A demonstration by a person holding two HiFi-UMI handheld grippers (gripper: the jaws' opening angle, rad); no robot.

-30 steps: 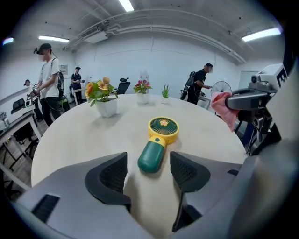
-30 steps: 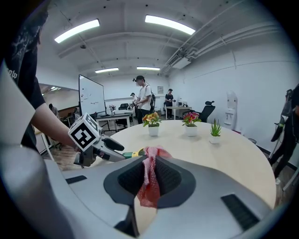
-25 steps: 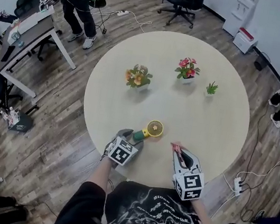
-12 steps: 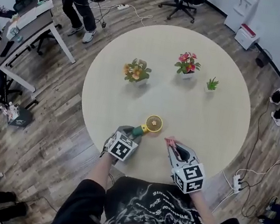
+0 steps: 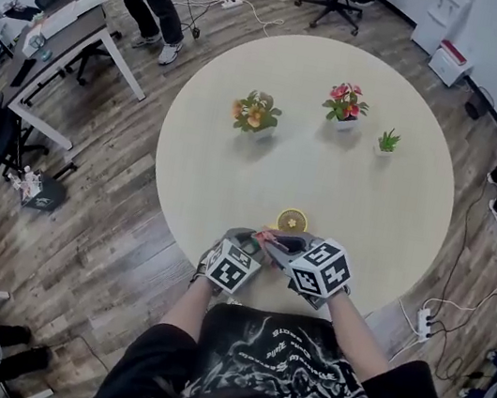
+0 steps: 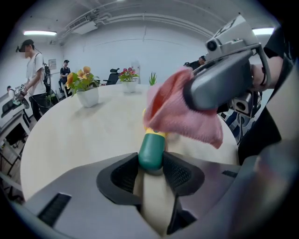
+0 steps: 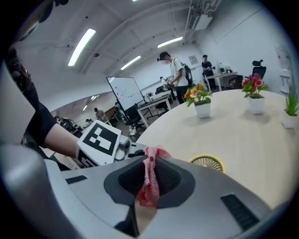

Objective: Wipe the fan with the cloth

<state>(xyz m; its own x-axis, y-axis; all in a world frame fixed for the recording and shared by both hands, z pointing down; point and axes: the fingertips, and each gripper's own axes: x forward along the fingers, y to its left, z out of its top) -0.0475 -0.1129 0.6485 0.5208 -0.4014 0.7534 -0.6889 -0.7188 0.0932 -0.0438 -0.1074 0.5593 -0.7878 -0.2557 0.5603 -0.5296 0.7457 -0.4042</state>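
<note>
Left gripper view: left gripper (image 6: pixel 152 164) jaws, just closing, clamped on green handle of fan (image 6: pixel 152 150), pink cloth (image 6: pixel 180 114) masking fan head; right gripper view: right gripper (image 7: pixel 148 179) pinching cloth, yellow grille exposed right of centre; head view: fan near table (image 5: pixel 224 175) lower edge, bare tabletop above.

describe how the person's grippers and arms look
The left gripper and the right gripper both have smooth grey moulded bodies, and their jaws carry black ribbed pads. Each bears a white cube printed with black square markers. The person wears a black short-sleeved shirt with pale print.
</note>
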